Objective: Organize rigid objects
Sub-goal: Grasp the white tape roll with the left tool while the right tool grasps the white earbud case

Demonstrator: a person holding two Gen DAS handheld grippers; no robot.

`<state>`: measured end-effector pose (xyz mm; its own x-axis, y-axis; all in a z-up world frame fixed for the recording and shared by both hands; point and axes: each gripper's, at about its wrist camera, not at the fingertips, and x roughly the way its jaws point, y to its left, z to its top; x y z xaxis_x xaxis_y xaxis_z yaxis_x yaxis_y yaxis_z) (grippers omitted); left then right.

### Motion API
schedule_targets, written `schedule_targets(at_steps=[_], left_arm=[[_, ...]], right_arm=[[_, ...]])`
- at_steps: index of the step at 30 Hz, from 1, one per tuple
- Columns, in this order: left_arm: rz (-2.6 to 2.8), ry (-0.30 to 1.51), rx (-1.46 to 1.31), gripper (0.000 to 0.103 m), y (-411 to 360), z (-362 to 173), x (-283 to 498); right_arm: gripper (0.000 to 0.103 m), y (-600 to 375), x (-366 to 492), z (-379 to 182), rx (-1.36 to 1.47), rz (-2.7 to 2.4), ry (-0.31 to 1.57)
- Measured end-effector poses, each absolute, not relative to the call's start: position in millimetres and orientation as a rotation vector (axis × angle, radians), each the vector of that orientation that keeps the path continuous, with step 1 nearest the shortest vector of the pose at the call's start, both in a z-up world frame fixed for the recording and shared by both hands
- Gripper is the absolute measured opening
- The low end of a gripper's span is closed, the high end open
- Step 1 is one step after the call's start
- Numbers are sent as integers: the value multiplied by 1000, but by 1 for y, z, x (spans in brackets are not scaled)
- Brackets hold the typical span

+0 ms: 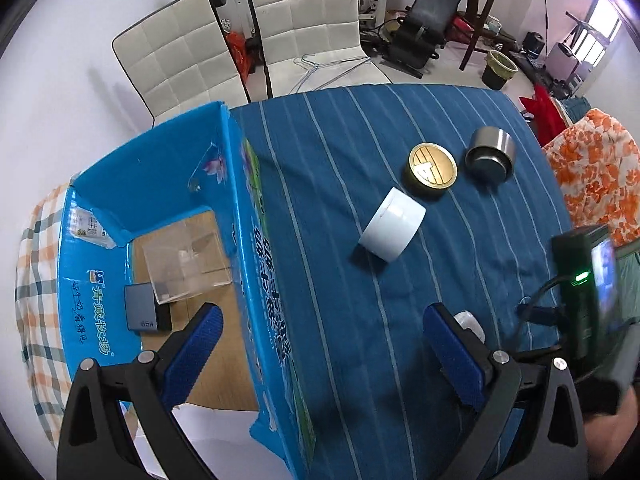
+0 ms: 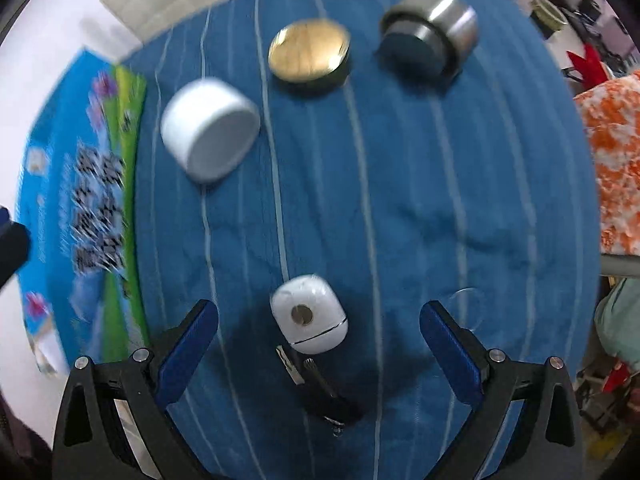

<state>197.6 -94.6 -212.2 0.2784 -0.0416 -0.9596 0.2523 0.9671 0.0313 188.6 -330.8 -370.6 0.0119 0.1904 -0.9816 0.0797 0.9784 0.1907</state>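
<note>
A blue cardboard box [image 1: 240, 216] stands open at the table's left; inside lie a clear plastic box [image 1: 184, 256] and a dark flat case [image 1: 141, 314]. On the blue striped cloth lie a white round container [image 1: 394, 224] on its side, a gold round tin [image 1: 432, 170] and a steel cup [image 1: 491, 154] on its side. My left gripper [image 1: 320, 348] is open and empty, straddling the box's right wall. My right gripper [image 2: 318, 344] is open, with a small white egg-shaped device [image 2: 310, 314] between its fingers, untouched. The white container [image 2: 210, 130], tin [image 2: 309, 54] and cup [image 2: 430, 36] lie beyond it.
Keys [image 2: 316, 384] lie just behind the white device. A clear round lid [image 2: 466, 308] lies by the right finger. Two white chairs [image 1: 240, 40] stand behind the table. An orange floral cloth [image 1: 600, 168] lies at the right. The right gripper's body [image 1: 588, 292] shows at the right.
</note>
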Motion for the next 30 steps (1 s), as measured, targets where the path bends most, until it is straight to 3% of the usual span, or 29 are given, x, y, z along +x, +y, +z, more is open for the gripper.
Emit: schedule_targets(at_steps=[1, 3, 6, 13, 21, 24, 26, 27, 30], left_arm=[[-193, 1276, 192, 103, -95, -212, 198], [-193, 1272, 193, 103, -97, -211, 199], [-194, 1267, 207, 103, -102, -211, 206], [-262, 1278, 232, 103, -139, -222, 237], [-342, 1399, 381, 102, -193, -284, 288], [-381, 1465, 406, 80, -202, -310, 298], [-395, 1503, 421, 60, -205, -324, 301], [-393, 1518, 421, 45, -205, -328, 303], [-327, 1553, 296, 40, -190, -332, 309]], right_arm=[[99, -328, 187, -378, 202, 93, 1571], [78, -322, 185, -393, 178, 107, 1605], [56, -316, 181, -409, 132, 101, 1628], [52, -353, 181, -406, 285, 38, 1576], [52, -428, 204, -402, 444, -60, 1536], [52, -443, 211, -404, 473, -67, 1540], [52, -451, 215, -405, 484, -66, 1546], [52, -455, 215, -407, 492, -69, 1547], [53, -465, 218, -408, 502, -68, 1551]])
